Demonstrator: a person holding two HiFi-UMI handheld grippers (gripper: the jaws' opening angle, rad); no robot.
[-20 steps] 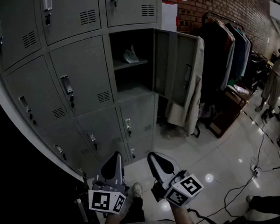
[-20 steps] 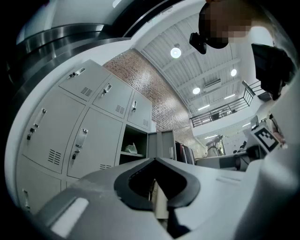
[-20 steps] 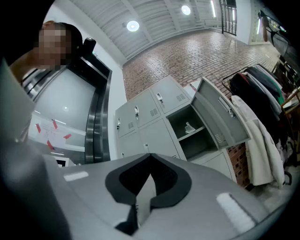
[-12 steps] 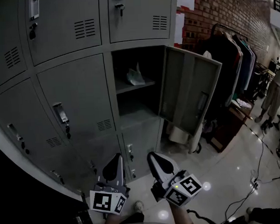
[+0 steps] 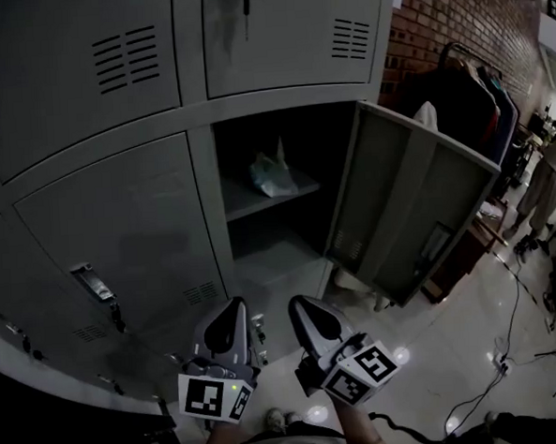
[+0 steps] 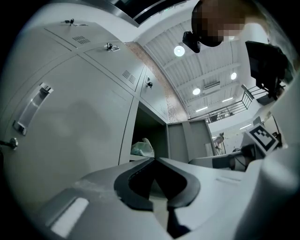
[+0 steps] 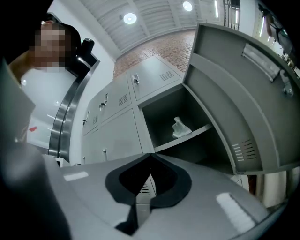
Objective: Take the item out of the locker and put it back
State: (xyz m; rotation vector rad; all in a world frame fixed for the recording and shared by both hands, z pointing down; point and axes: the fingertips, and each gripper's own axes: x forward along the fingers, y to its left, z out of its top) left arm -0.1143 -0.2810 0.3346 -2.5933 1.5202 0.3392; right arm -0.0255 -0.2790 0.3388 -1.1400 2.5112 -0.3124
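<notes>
Locker (image 5: 280,102) compartment open, crumpled bag (image 5: 269,174) on its upper shelf (image 5: 247,201)
Left tongs (image 5: 230,313) and right tongs (image 5: 300,311) hover below it, both closed and empty.

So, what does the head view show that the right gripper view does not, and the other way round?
Only the head view: the left gripper and right gripper side by side, and the glossy white floor. Only the right gripper view: round ceiling lamps, and its own jaws shut on nothing. Both: the open grey metal locker, its door swung right, and the pale crumpled bag on its shelf.
</notes>
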